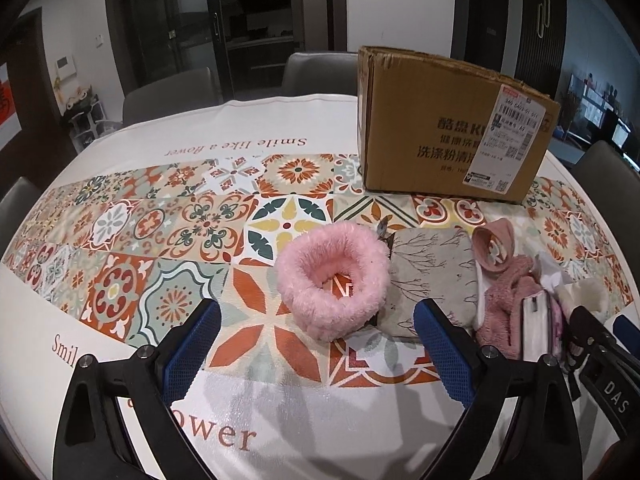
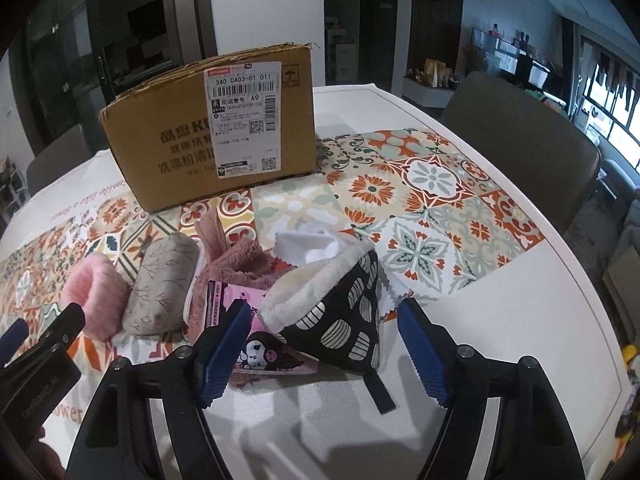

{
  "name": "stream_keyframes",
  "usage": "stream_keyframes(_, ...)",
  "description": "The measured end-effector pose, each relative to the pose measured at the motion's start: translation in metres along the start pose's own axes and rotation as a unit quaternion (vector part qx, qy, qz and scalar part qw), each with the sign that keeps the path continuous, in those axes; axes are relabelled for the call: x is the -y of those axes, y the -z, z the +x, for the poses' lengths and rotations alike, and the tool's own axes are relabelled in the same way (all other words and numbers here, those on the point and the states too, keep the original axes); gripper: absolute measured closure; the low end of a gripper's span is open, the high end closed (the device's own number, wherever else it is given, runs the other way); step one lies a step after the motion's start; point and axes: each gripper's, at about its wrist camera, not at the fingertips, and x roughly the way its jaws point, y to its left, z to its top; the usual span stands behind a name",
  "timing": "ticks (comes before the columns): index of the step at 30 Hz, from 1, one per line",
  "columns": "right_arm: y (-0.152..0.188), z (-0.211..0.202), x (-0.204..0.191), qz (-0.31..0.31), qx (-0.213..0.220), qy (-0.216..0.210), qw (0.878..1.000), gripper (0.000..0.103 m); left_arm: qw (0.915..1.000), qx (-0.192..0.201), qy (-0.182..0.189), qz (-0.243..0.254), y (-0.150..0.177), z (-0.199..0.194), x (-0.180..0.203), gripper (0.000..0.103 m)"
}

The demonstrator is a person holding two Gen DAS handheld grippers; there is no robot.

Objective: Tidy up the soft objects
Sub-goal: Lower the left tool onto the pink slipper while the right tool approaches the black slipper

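Observation:
A fluffy pink ring (image 1: 334, 280) lies on the patterned tablecloth, just ahead of my open left gripper (image 1: 318, 344). Beside it lie a grey fabric pouch with a branch print (image 1: 434, 276), a dusty-pink fleece piece (image 1: 506, 300) and a pink packet (image 2: 256, 320). My open right gripper (image 2: 320, 344) straddles a black pouch with white ovals and a cream lining (image 2: 340, 312). White cloth (image 2: 308, 248) lies behind it. A brown cardboard box (image 1: 448, 128) stands at the back; it also shows in the right wrist view (image 2: 208, 128).
The round table (image 2: 500, 312) has a white rim close on the right. Grey chairs (image 2: 520, 140) stand around it. The other gripper shows at the edge of each view (image 1: 600, 360) (image 2: 40, 344).

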Motion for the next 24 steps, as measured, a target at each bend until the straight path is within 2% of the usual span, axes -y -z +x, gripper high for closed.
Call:
stream_keyframes(10, -0.002, 0.014, -0.006, -0.009, -0.018, 0.008, 1.000, 0.035, 0.9998, -0.013, -0.007, 0.010, 0.001, 0.025, 0.004, 0.016)
stream_keyframes(13, -0.002, 0.016, -0.007, -0.010, -0.017, 0.012, 1.000, 0.035, 0.9998, -0.013, -0.007, 0.014, 0.001, 0.028, 0.005, 0.024)
stream_keyframes(17, -0.003, 0.017, -0.008, -0.016, -0.016, 0.014, 1.000, 0.035, 0.9997, -0.015, 0.002, 0.020, 0.001, 0.033, 0.007, 0.042)
stream_keyframes(22, -0.004, 0.018, -0.009, -0.026, -0.018, 0.006, 0.999, 0.048, 0.9996, -0.010, 0.007, 0.026, 0.000, 0.031, 0.009, 0.062)
stream_keyframes(24, -0.004, 0.018, -0.010, -0.029, -0.020, 0.003, 0.999, 0.050, 0.9994, -0.009, 0.010, 0.032, 0.000, 0.029, 0.010, 0.070)
